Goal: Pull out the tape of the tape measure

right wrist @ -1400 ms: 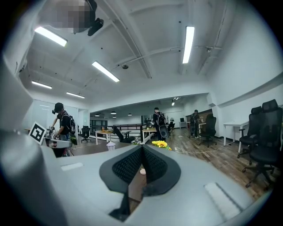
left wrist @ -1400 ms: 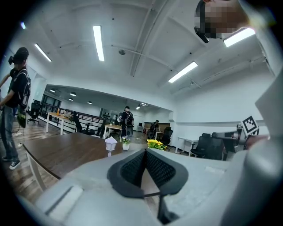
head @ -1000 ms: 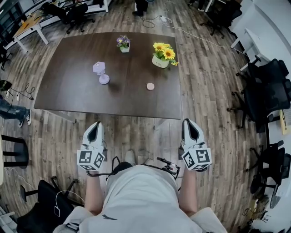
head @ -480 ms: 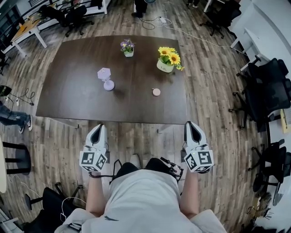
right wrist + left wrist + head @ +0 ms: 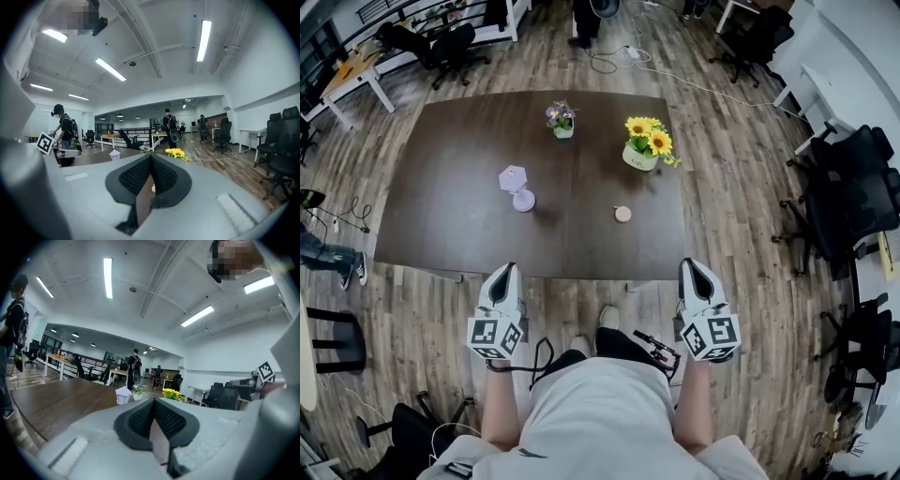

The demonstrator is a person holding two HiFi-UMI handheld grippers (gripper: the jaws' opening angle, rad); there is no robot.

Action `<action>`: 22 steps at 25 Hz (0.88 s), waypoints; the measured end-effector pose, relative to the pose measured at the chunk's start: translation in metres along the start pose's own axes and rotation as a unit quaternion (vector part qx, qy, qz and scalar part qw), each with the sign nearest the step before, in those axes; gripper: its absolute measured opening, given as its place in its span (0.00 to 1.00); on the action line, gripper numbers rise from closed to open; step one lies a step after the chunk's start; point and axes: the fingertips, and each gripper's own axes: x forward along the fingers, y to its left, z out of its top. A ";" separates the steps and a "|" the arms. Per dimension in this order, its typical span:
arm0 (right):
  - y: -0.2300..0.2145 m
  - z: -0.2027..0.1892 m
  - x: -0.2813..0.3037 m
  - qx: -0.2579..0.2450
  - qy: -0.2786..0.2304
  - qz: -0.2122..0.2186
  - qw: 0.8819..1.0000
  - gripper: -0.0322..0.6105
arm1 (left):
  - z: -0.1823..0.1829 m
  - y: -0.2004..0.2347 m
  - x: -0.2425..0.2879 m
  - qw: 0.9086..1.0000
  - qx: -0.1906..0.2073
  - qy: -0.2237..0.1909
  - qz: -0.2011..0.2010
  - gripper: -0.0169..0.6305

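The tape measure (image 5: 622, 214), a small round pinkish case, lies on the dark brown table (image 5: 441, 206) near its front right. It also peeks past the closed jaws in the right gripper view as the tape measure (image 5: 153, 188). My left gripper (image 5: 505, 272) and right gripper (image 5: 691, 267) are held side by side just short of the table's near edge, over the wooden floor. Both are shut with nothing in them. In the gripper views the left gripper (image 5: 153, 401) and right gripper (image 5: 150, 157) show their pads pressed together, pointing across the table.
On the table stand a lilac lamp-like object (image 5: 516, 184), a small pot of purple flowers (image 5: 561, 119) and a pot of sunflowers (image 5: 645, 142). Black office chairs (image 5: 853, 187) crowd the right side. A cable (image 5: 666, 66) runs over the floor behind the table. People stand at the back.
The table and its objects have slid down the head view, nearer to me. Both grippers stay shut and keep their places beside each other.
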 end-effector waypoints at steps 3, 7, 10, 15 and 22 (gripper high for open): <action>-0.016 0.003 0.019 0.004 -0.004 0.004 1.000 0.05 | 0.004 0.006 0.019 1.000 -0.002 -0.003 0.011 0.04; -0.037 0.009 0.046 0.008 -0.006 0.016 1.000 0.05 | 0.013 0.005 0.051 1.000 0.003 -0.006 0.020 0.04; -0.051 0.010 0.065 0.013 -0.001 0.027 1.000 0.05 | 0.019 0.000 0.071 1.000 0.007 -0.006 0.025 0.04; -0.070 0.011 0.085 0.023 0.009 0.049 0.999 0.05 | 0.019 -0.012 0.089 0.999 0.008 0.002 0.034 0.04; -0.085 0.006 0.106 0.026 0.021 0.057 0.998 0.05 | 0.013 -0.015 0.115 0.999 0.008 0.014 0.036 0.04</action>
